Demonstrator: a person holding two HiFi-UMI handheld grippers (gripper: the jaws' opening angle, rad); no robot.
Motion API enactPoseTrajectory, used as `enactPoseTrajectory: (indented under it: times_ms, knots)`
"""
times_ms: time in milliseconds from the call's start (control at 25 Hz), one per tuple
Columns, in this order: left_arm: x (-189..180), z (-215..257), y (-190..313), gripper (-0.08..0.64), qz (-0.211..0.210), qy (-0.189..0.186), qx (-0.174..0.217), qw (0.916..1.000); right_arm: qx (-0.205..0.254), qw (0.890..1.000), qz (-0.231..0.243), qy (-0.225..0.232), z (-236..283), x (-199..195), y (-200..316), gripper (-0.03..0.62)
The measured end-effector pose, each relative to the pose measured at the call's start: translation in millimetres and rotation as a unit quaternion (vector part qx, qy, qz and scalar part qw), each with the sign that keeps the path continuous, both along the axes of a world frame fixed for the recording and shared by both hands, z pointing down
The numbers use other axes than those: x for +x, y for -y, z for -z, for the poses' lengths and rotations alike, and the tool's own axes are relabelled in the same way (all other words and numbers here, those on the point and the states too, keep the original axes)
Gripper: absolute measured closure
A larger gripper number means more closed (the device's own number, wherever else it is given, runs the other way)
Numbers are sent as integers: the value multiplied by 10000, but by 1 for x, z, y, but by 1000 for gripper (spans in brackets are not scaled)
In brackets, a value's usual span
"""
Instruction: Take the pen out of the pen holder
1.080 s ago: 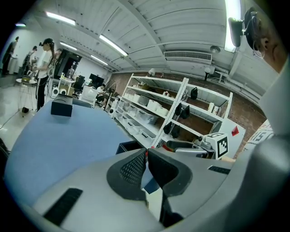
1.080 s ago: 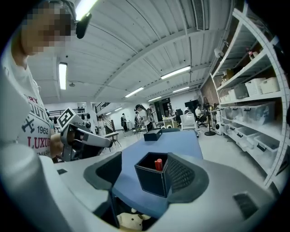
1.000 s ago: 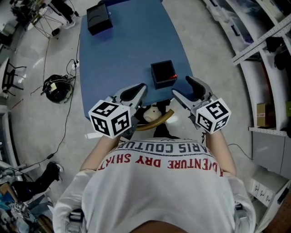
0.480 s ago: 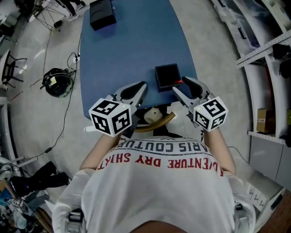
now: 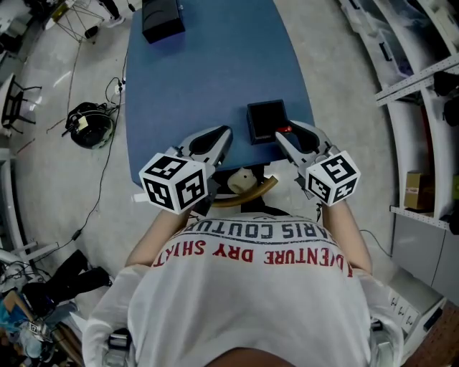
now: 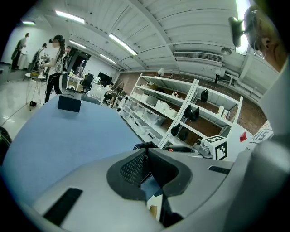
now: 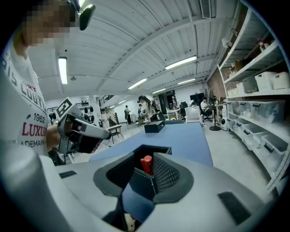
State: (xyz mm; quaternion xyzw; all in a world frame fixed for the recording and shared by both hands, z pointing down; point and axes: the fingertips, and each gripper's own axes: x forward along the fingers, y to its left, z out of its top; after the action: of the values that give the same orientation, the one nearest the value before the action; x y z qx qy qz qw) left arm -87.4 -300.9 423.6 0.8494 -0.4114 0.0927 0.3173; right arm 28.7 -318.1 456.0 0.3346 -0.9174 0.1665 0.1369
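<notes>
A black square pen holder stands on the blue table near its front edge. A red pen sticks up at the holder's right side. My right gripper reaches that side of the holder, and its jaws are closing. The pen's red top stands between them, close to the right pad, with a gap still showing on the left. My left gripper hovers left of the holder, its pads together and nothing between them. Only the holder's rim shows past those pads.
A black box sits at the table's far end. Shelving runs along the right, and cables and gear lie on the floor at the left. A tan curved object sits below the table's front edge.
Both grippers have come forward and down toward the holder. The right gripper's jaws have narrowed from wide apart to close around the pen's top.
</notes>
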Motion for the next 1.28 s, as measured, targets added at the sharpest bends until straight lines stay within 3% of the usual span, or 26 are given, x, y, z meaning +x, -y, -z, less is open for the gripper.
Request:
enactPoseTrajectory:
  times_ms: [320, 1280]
  knots:
    - [2, -4, 4, 522, -36, -5, -23, 10000, 8, 9999, -112, -32, -4, 4, 3, 499]
    - [-2, -6, -7, 522, -81, -34, -59, 9999, 177, 9995, -257, 5, 11, 5, 8, 518]
